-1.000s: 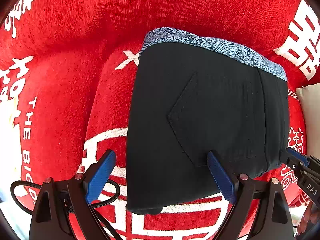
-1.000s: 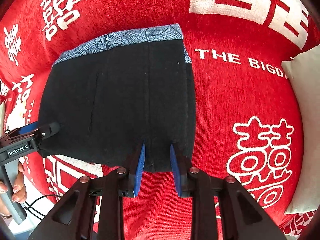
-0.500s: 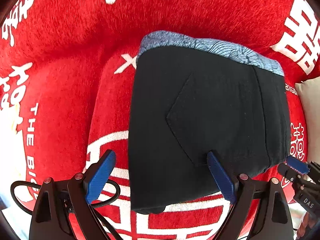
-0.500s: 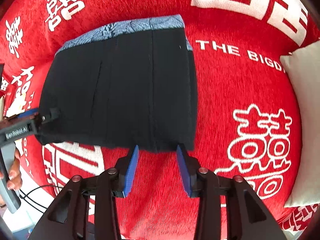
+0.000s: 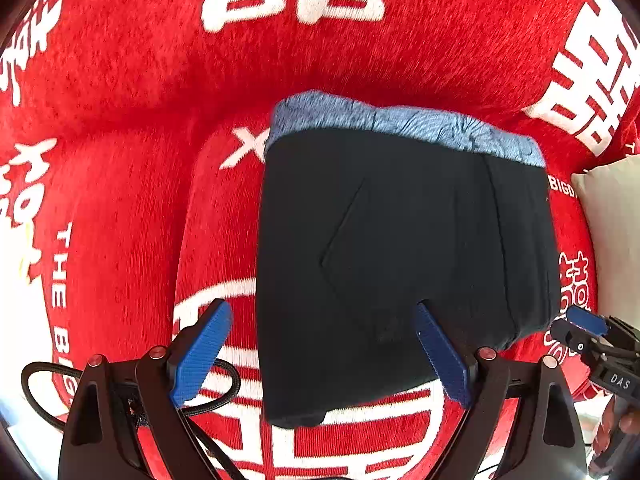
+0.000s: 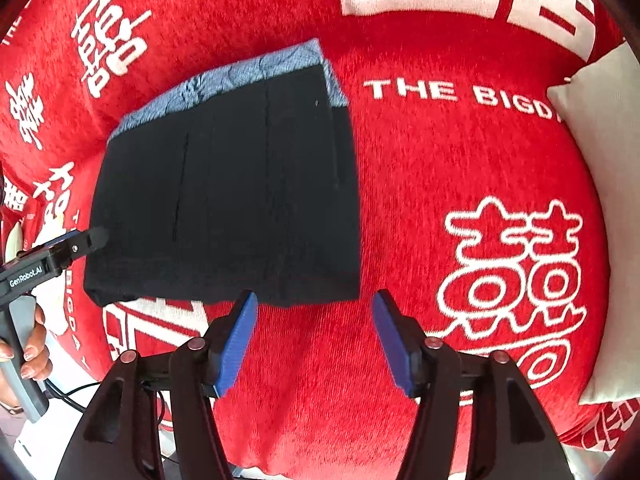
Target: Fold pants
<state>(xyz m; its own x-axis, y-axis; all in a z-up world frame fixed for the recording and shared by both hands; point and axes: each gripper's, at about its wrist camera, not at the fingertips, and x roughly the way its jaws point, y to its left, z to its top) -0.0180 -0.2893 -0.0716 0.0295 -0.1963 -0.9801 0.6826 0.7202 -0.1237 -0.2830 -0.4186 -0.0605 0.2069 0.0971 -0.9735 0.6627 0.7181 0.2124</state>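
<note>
The black pants [image 5: 400,248] lie folded into a compact rectangle on the red cover, with a blue patterned lining [image 5: 400,120] showing along the far edge. They also show in the right wrist view [image 6: 228,200]. My left gripper [image 5: 320,352] is open and empty, its jaws wide over the near left corner of the pants. My right gripper [image 6: 316,340] is open and empty, just off the near edge of the pants, not touching them. The right gripper's tip [image 5: 580,324] shows at the right of the left wrist view.
A red cover [image 6: 460,160] with white characters and lettering spans the soft surface. A beige cushion [image 6: 604,160] lies at the right. A black cable [image 5: 120,372] loops by the left gripper. The other hand-held gripper [image 6: 48,256] shows at the left.
My right gripper has let go of the near edge of the pants, opened wide and drawn back. My left gripper stays open and has drawn back slightly.
</note>
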